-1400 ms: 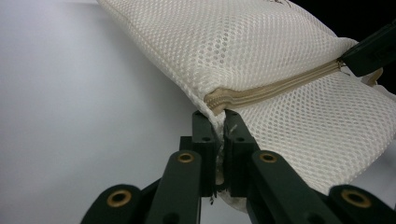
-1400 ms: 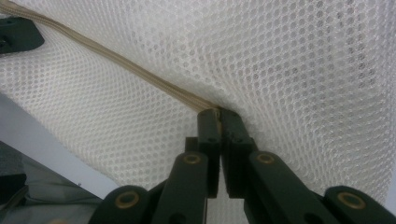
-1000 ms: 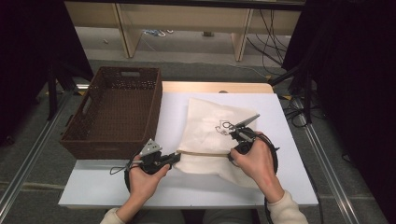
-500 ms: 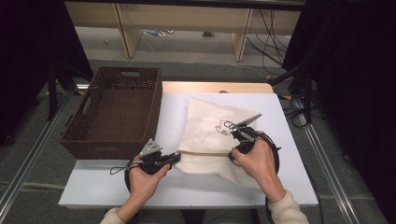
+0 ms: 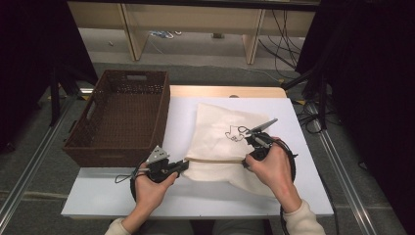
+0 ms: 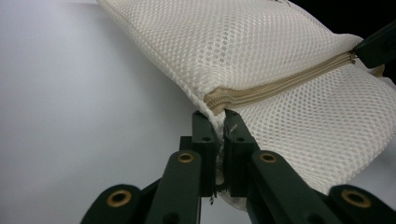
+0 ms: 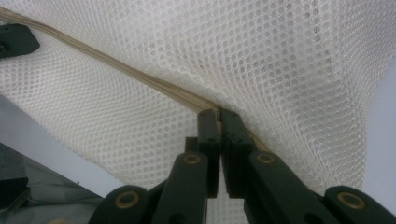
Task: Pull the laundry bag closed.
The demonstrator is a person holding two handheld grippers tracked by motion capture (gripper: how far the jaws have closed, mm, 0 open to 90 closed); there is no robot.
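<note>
nothing has moved: both grippers hold the mesh bag's zip line

near the front edge of the counter [image 5: 98, 196], the left gripper [image 5: 182, 165] and right gripper [image 5: 248, 157] sit where they were a second ago; across the three high views neither hand has shifted. the left gripper's jaws are pinched almost fully together on the bag's [image 5: 222, 142] near-left corner, just at the end of the zip [image 6: 280, 86], with mesh cloth caught between the pads in the left gripper view. the right gripper's jaws are closed just as tightly on the zip [image 7: 154, 86] farther along; whether they have the slider or only the tape i cannot tell.

the bag lies flat in the middle of the counter, its zipped edge running between the two grippers, a small dark print [image 5: 236, 133] on its upper face. the zip looks closed along the stretch that shows.

with no change, this reads as a pause with both grips set: one end anchored, the other ready to pull along the zip.

farther off, to the left, the basket [image 5: 93, 147] stands beside the bag, apart from it.
</note>
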